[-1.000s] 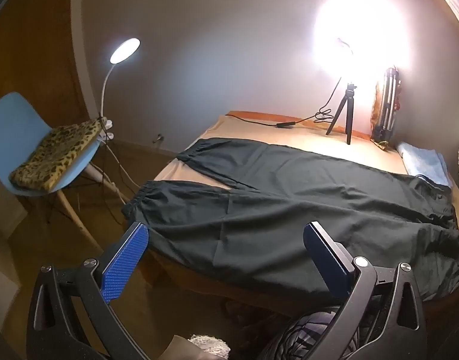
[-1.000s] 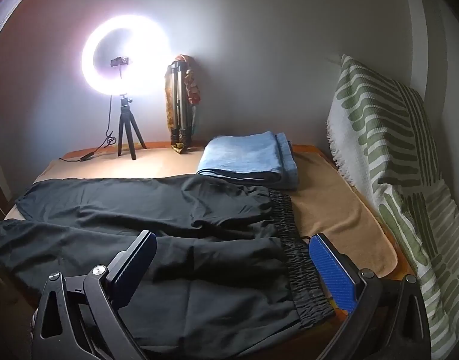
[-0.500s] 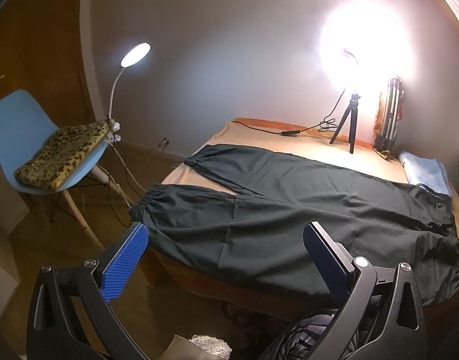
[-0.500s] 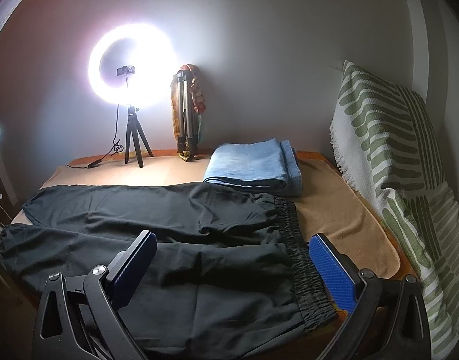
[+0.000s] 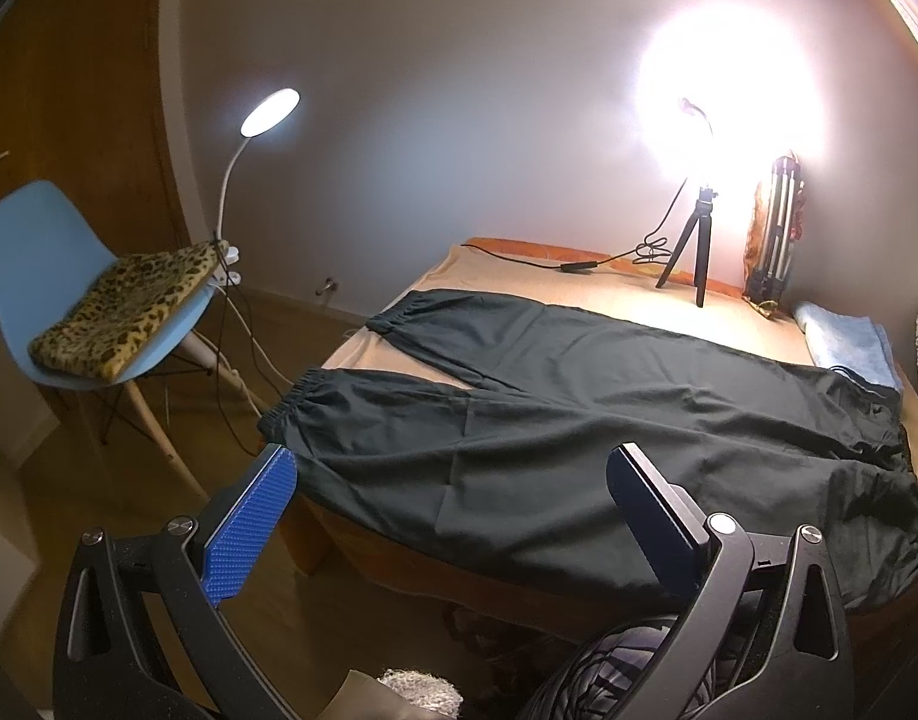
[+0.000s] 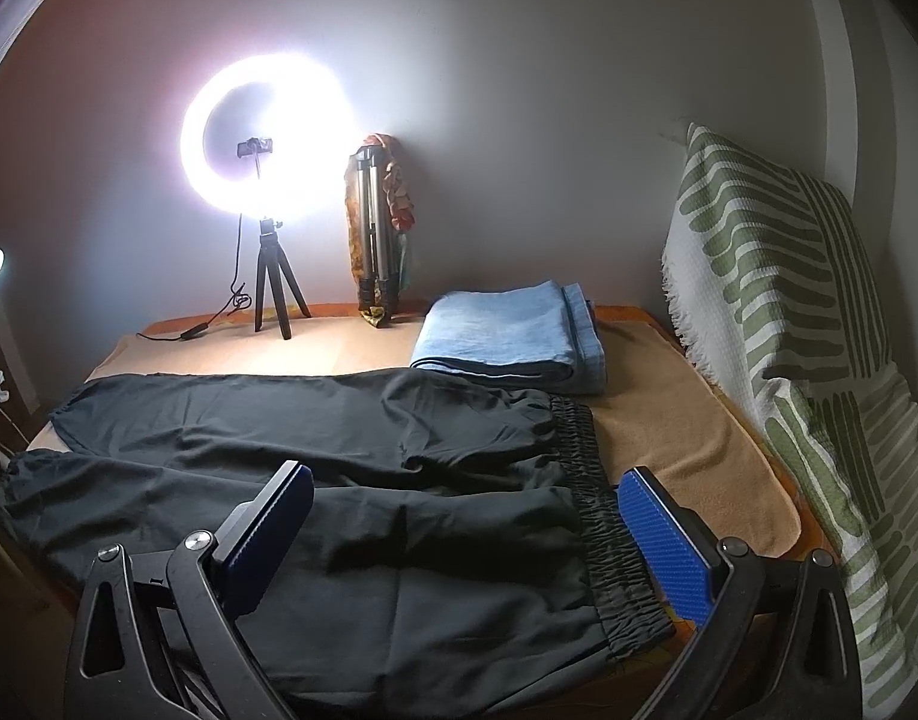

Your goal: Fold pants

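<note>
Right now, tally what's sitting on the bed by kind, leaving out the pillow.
Black pants: 1
Folded blue towel: 1
Ring light on its tripod: 1
Folded silver tripod: 1
Total: 4

Left tool (image 5: 453, 516) and right tool (image 6: 468, 531) both gape wide, empty.

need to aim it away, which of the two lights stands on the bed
The bright ring light on its small black tripod; the white gooseneck lamp is clipped by the blue chair instead.
</note>
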A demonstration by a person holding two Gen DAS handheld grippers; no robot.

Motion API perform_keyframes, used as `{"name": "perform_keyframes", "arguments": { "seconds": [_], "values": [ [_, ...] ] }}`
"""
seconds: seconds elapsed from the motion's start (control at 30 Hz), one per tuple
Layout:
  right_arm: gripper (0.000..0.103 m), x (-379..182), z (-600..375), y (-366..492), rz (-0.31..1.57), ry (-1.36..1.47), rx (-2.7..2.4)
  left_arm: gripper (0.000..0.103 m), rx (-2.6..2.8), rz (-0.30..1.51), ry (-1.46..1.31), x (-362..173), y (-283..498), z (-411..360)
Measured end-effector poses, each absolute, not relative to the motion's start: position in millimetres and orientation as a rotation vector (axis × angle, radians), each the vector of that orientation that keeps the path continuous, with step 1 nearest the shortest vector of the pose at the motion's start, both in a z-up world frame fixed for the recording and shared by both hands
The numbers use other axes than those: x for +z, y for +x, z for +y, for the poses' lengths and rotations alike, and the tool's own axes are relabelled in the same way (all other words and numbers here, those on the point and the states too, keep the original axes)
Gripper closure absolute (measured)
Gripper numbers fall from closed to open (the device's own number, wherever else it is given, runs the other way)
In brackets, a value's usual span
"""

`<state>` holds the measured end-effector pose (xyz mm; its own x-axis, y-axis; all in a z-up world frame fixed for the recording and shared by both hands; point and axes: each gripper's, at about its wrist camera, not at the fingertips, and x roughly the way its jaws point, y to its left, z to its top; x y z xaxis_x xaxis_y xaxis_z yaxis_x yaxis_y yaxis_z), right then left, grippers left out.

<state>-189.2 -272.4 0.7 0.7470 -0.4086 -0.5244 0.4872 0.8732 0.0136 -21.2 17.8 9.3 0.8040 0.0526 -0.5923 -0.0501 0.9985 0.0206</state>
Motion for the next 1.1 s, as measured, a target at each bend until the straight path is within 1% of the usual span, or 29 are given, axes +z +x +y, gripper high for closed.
{"name": "perform_keyframes", "arguments": {
  "seconds": [1.1],
  "values": [
    [0.0, -1, -278, -187, 0.549, 0.174, -0.475, 0.0, 0.022, 0.649, 0.021, 6, -17, 7]
  ]
}}
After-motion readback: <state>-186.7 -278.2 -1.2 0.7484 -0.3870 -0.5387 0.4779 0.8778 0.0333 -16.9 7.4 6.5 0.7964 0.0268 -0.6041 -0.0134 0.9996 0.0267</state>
